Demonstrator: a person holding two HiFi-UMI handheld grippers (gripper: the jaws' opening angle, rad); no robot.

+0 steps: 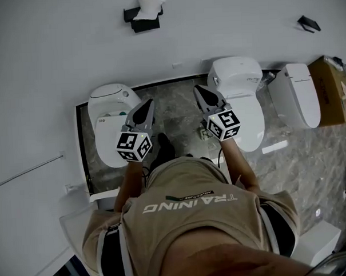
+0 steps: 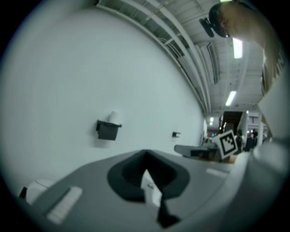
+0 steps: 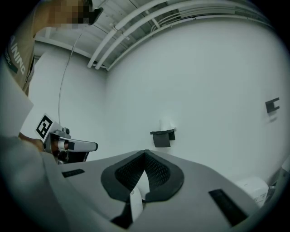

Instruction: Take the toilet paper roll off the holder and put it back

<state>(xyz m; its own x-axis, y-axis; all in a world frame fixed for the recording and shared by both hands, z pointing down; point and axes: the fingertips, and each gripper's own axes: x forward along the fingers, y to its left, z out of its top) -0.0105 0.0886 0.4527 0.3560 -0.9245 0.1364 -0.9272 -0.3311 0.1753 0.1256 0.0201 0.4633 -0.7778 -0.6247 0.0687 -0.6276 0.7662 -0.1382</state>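
Observation:
A white toilet paper roll [image 1: 148, 4] stands on a black wall holder [image 1: 141, 20] high on the white wall, far ahead of both grippers. My left gripper [image 1: 148, 103] and right gripper [image 1: 198, 90] are held side by side in front of the person's chest, pointing toward the wall. Both are shut with nothing between the jaws. In the left gripper view the roll [image 2: 114, 117] and holder [image 2: 108, 130] sit left of the shut jaw tips [image 2: 146, 154]. From the right gripper view the roll [image 3: 167, 123] and holder [image 3: 162, 137] lie just above the shut tips [image 3: 145, 153].
Three white toilets [image 1: 111, 117] [image 1: 241, 94] [image 1: 299, 95] line the foot of the wall on a grey marble floor. A cardboard box [image 1: 333, 90] stands at the far right. A second small black fitting [image 1: 308, 23] is on the wall to the right.

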